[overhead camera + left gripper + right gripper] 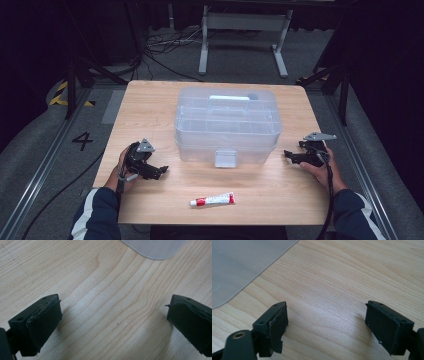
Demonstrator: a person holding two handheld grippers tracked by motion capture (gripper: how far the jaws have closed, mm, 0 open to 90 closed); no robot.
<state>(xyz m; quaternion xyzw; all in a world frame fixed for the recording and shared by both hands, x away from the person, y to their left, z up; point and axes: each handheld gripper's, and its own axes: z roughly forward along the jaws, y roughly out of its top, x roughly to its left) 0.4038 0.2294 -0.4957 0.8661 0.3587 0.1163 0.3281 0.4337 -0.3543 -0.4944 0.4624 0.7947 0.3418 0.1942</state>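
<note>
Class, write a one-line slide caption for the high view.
Open left claw and right claw flank a closed clear box; tube lies in front.

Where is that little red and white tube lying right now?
In the high view, the tube lies flat near the front edge of the wooden table, in front of the clear plastic box, between the person's two hands and touching neither tool.

- The left claw sits low over the worktop at the near left, held in the left hand, its tips pointing right toward the middle.
- Its jaws stand wide apart with nothing between them.
- The right claw sits low at the near right, held in the right hand, its tips pointing left.
- Its jaws likewise gape, empty.
- Both forearms, in dark sleeves with a white stripe, come in from the near edge.
</note>
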